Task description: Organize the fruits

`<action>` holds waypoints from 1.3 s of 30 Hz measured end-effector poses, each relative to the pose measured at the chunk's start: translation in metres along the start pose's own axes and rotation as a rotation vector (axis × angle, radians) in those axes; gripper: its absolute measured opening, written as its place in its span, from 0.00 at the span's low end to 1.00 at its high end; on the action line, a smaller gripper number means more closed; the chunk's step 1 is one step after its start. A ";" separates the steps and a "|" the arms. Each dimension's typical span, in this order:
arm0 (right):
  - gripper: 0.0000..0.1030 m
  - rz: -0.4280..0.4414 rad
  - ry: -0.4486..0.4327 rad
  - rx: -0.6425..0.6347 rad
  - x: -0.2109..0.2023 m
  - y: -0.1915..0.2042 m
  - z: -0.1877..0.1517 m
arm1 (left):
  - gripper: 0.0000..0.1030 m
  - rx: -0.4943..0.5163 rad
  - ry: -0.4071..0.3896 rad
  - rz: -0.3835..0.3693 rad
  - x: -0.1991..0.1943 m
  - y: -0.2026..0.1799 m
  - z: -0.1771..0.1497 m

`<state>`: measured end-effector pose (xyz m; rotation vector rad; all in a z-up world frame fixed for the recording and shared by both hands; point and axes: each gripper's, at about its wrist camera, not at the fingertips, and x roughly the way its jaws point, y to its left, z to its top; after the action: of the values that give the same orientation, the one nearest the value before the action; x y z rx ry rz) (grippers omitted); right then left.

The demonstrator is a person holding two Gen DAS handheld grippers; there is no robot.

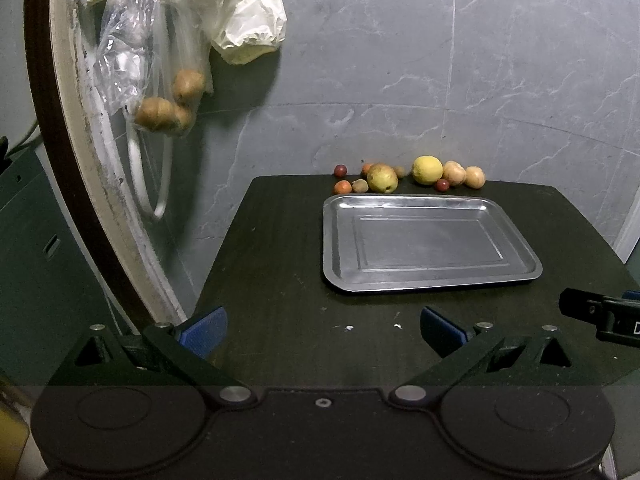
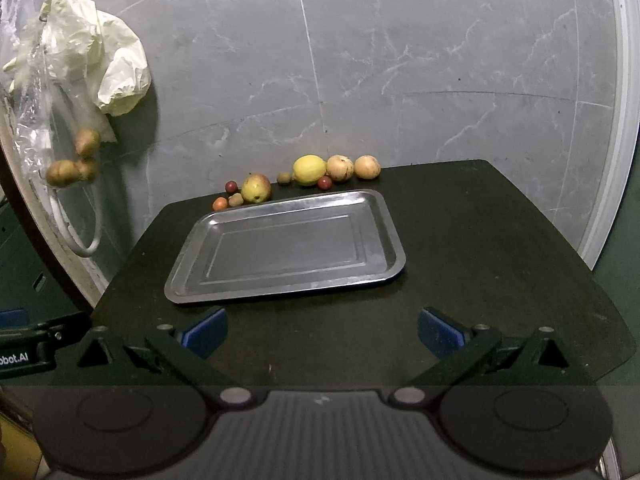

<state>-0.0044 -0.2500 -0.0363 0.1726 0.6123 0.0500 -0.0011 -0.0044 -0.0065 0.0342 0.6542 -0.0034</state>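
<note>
Clear crinkled plastic bag with brown tubers [image 1: 160, 92] and a cream plastic bag [image 1: 248, 20] hang at left on the grey marbled tile wall [image 1: 400, 60]. The dark matte tabletop [image 1: 280, 280] holds an empty rectangular brushed-metal tray [image 1: 340, 240], with small round red and orange fruits [image 1: 342, 187], a yellow-green apple [image 1: 382, 178], smooth yellow lemon [image 1: 427, 169] and tan round fruits [image 1: 464, 175] lined along its far edge. Left gripper [image 1: 324, 330] and right gripper [image 2: 322, 330] hover near the front edge, blue-padded fingers [image 2: 206, 330] spread wide, grasping nothing.

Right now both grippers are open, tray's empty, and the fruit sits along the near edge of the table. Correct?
Not quite. The fruit lies along the table's far edge, by the wall, behind the tray; both wrist views show it. Tray empty, both grippers open: correct.
</note>
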 end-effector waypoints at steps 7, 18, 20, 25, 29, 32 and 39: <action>1.00 0.004 0.007 -0.003 0.001 0.000 0.001 | 0.99 -0.005 0.005 0.008 -0.001 0.001 0.002; 1.00 0.005 0.023 -0.002 0.004 -0.002 0.003 | 0.99 -0.005 0.014 0.012 0.000 0.000 0.004; 1.00 0.007 0.025 -0.002 0.004 -0.003 0.003 | 0.99 -0.005 0.014 0.013 0.000 0.000 0.004; 1.00 0.011 0.029 -0.002 0.005 -0.005 0.004 | 0.99 -0.007 0.016 0.018 0.000 0.000 0.004; 1.00 0.014 0.032 -0.002 0.005 -0.007 0.004 | 0.99 -0.008 0.019 0.024 0.000 -0.003 0.003; 1.00 0.017 0.035 -0.001 0.005 -0.008 0.004 | 0.99 -0.010 0.022 0.030 0.000 -0.005 0.003; 1.00 0.032 0.043 -0.006 0.007 -0.015 0.005 | 0.99 -0.015 0.032 0.044 0.000 -0.012 0.004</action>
<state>0.0047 -0.2646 -0.0387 0.1765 0.6520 0.0869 0.0013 -0.0160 -0.0036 0.0339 0.6849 0.0445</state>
